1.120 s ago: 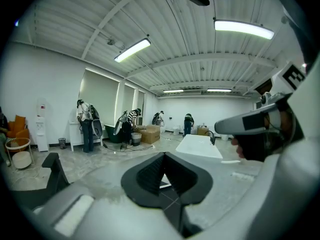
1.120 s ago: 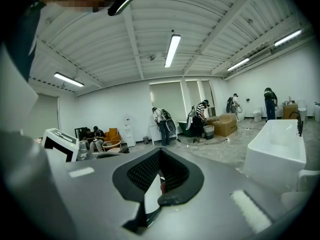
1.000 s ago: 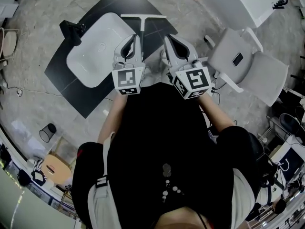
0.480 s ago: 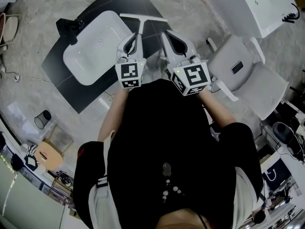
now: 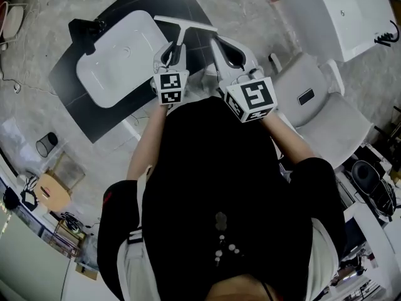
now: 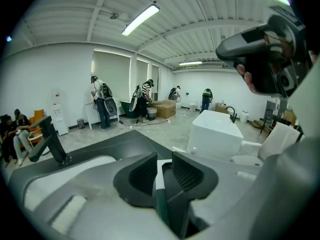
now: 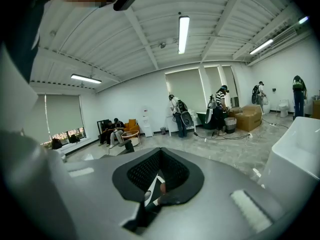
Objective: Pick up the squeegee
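Squeegee [image 5: 184, 26] points handle toward the person, blade far, between left gripper [image 5: 175, 46] fingers just opened apart; right gripper [image 5: 217, 41] fingers together.

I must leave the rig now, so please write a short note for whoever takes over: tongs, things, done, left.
Left tongs: open, jaws just been opening, around the handle of the white-bladed, green-handled squeegee; not gripping.
Right tongs: shut, seemingly empty.
The squeegee lies on the black slab beside the white rounded basin.
Done: left tongs placed at the handle.
Left: close on it, lift.
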Demonstrator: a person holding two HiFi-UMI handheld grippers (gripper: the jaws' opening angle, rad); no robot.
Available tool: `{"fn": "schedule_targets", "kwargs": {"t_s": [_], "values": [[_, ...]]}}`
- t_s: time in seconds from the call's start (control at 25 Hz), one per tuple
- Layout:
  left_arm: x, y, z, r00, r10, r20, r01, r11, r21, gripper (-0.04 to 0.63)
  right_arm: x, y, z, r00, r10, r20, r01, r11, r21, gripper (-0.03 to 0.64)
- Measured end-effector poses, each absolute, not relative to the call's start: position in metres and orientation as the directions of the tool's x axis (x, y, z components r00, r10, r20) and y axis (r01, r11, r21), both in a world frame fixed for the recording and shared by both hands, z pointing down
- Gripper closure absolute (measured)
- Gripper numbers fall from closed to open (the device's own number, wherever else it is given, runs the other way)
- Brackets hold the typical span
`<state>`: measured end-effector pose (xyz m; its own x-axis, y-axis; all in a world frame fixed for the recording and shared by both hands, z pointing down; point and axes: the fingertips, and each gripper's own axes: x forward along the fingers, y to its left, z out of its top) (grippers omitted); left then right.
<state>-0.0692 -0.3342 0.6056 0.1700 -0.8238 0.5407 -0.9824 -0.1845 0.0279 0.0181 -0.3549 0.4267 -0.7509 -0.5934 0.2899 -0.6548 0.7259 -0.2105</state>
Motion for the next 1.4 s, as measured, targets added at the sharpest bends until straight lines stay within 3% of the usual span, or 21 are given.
{"fn": "schedule_targets", "kwargs": {"t_s": [0.36,1.16,1.4], "values": [[-0.067,-0.338,0.665,0.159,-0.736,0.658,-0.987,-0.133,0.091,0.383,0.023,-0.376,0.435,-0.794,-0.524,0.308,-0.594,0.778,-0.205,0.614],[-0.069,-0.362,0.729,0.090,-0.649,0.756,-0.996,-0.044,0.081,0.383,0.017,-0.396,0.457,-0.841,-0.415,0.346,-0.505,0.831,-0.231,0.614],[-0.066,-0.358,0.741,0.085,-0.624,0.777,-0.996,-0.054,0.065,0.422,0.021,-0.396,0.459,-0.833,-0.424,0.354,-0.517,0.826,-0.225,0.614]]}}
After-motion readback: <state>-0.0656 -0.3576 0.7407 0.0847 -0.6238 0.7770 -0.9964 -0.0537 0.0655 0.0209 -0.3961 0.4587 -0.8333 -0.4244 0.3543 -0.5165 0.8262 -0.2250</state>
